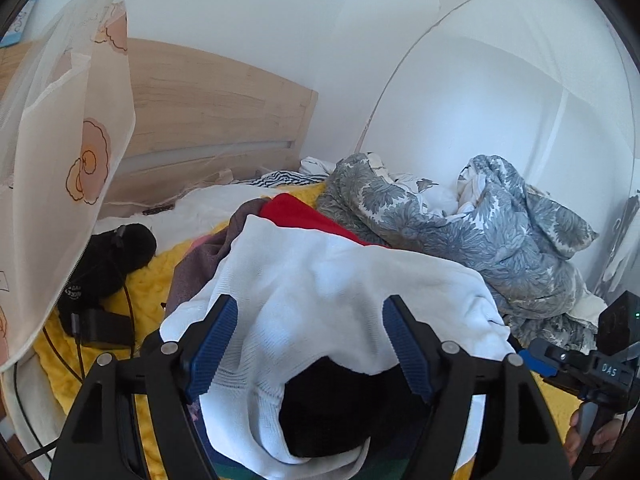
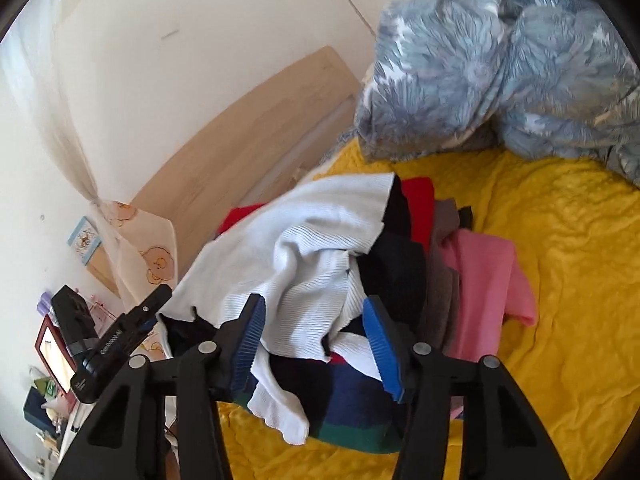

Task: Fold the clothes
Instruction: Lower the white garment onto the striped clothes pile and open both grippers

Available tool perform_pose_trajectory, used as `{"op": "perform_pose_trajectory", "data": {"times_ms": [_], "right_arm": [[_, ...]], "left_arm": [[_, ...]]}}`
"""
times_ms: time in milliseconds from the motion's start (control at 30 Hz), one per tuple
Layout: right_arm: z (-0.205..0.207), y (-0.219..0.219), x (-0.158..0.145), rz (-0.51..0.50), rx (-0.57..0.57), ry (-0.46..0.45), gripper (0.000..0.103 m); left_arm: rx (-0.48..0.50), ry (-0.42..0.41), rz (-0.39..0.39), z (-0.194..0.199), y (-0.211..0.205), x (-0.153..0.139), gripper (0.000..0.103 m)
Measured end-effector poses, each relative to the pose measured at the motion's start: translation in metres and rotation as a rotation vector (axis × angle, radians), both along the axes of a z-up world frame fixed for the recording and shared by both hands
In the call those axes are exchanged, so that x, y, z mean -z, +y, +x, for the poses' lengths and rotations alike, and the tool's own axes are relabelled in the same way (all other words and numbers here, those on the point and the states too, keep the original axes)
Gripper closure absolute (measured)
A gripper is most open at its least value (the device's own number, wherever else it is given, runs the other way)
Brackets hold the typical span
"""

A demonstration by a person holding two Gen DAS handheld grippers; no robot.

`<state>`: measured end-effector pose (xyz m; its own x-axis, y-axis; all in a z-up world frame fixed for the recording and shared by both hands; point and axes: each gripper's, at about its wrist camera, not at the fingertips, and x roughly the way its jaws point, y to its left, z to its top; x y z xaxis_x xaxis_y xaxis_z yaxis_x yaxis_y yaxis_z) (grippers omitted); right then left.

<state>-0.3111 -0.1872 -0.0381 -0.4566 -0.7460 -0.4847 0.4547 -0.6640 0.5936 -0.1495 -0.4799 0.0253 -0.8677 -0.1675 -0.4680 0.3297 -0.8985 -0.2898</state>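
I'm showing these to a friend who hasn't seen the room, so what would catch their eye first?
Probably the white knit top draped over a pile of clothes in the middle, between both grippers' blue pads. Next, the bright yellow blanket beneath, and the crumpled grey floral duvet heaped behind by the wall.

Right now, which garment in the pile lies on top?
The white ribbed knit, draped over the black, red, brown and pink pieces beneath.
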Motion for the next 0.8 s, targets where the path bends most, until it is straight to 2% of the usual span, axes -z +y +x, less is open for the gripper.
{"op": "perform_pose_trajectory", "data": {"times_ms": [133,233,267,333,367,467,667,700,800], "right_arm": [[0.000,-0.009,0.009,0.058,-0.026,-0.036,0.053],[0.003,-0.015,0.011,0.076,-0.040,-0.015,0.054],[0.004,-0.019,0.011,0.093,-0.043,-0.009,0.060],[0.006,-0.027,0.012,0.157,-0.037,0.012,0.080],[0.007,-0.032,0.012,0.213,-0.033,0.034,0.095],[0.014,-0.033,0.009,0.249,-0.026,0.077,0.095],[0.034,-0.004,0.000,0.203,-0.005,0.116,0.098],[0.037,0.001,-0.002,0.205,0.008,0.125,0.101],[0.041,0.014,-0.005,0.221,0.029,0.140,0.101]], "left_arm": [[-0.014,0.004,-0.047,0.001,0.009,-0.002,0.026],[-0.016,0.005,-0.057,0.002,0.013,-0.003,0.025],[-0.022,0.001,-0.065,0.002,0.014,-0.003,0.025],[-0.036,-0.012,-0.084,0.002,0.016,-0.002,0.025],[-0.040,-0.018,-0.092,0.003,0.017,-0.002,0.025],[-0.045,-0.018,-0.106,0.005,0.018,-0.002,0.025],[-0.056,-0.027,-0.118,0.008,0.015,-0.003,0.025],[-0.061,-0.030,-0.119,0.008,0.014,-0.002,0.025],[-0.080,-0.045,-0.116,0.008,0.008,-0.001,0.026]]}}
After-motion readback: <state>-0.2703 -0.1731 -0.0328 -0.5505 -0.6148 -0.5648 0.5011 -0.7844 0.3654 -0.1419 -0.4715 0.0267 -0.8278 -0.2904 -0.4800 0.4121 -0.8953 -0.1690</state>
